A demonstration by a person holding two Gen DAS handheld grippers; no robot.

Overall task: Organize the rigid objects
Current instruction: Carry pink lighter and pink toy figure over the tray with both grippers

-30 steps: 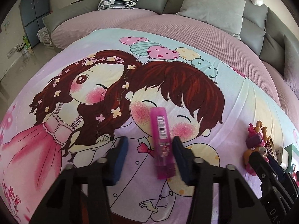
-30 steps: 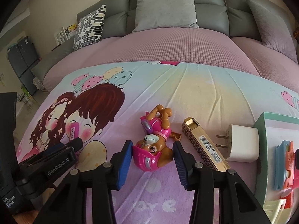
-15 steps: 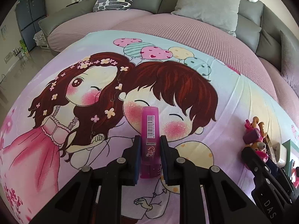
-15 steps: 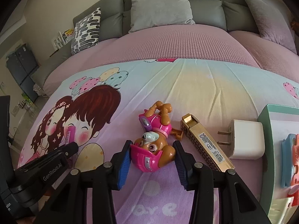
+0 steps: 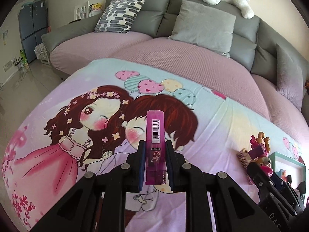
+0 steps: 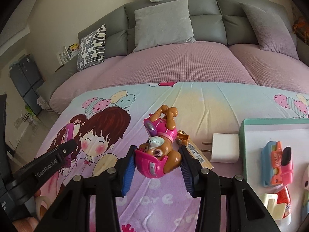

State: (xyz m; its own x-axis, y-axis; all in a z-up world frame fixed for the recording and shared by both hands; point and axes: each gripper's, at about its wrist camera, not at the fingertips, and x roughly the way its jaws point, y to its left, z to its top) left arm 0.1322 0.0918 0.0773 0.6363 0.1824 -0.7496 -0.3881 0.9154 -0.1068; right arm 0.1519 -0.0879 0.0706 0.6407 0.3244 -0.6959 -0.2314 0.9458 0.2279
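A translucent magenta lighter (image 5: 155,135) with a barcode label stands between the pads of my left gripper (image 5: 154,145), which is shut on its lower half and holds it clear of the cartoon-print blanket (image 5: 222,135). My right gripper (image 6: 157,148) is shut on a pink and brown puppy toy (image 6: 162,129). Its pads press the pink helmet on one side and a paw on the other, and the toy hangs head-down above the blanket. The right wrist view also shows the left gripper (image 6: 67,148) with the lighter (image 6: 69,133) at the far left.
A long gold box (image 6: 196,151) and a white plug charger (image 6: 224,147) lie on the blanket just right of the toy. A teal-rimmed tray (image 6: 242,135) at the right holds several small toys. A sofa with cushions (image 6: 162,23) runs along the back.
The left jaws closed on the lighter and lifted it off the blanket. The right gripper rose with the puppy toy between its pads.
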